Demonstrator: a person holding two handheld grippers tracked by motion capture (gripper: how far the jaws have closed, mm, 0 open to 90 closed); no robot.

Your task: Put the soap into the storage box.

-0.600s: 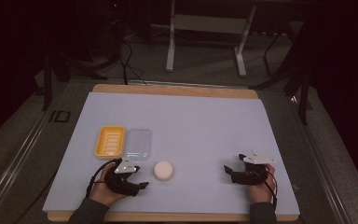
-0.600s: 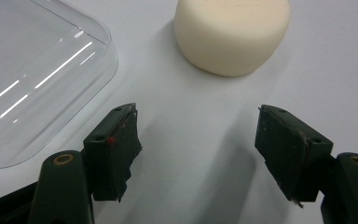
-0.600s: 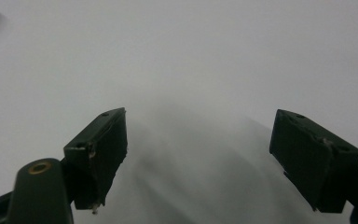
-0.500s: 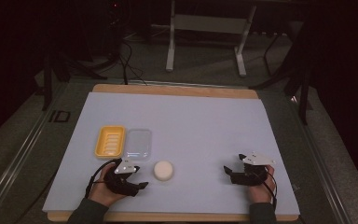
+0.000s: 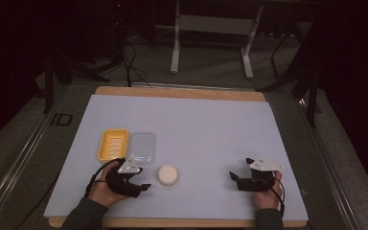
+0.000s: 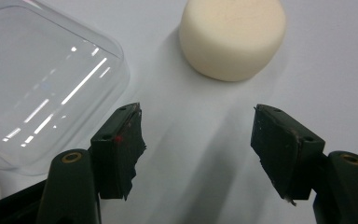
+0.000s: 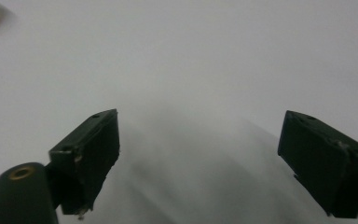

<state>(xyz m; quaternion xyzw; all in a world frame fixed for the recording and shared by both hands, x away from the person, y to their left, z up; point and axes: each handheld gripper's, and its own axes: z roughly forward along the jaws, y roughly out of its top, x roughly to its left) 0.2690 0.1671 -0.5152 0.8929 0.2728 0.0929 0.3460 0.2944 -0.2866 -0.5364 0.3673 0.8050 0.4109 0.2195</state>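
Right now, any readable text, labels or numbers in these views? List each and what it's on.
"ID": pale letters on the dark floor left of the table, read from the high view.
No print on the yellow tray, the clear lid, the cream puck or either gripper.

The worktop (image 5: 206, 134) is pale lilac-grey with a wooden edge. A yellow tray (image 5: 112, 144) lies beside a clear lid (image 5: 141, 148); the round puck (image 5: 167, 175) is cream.
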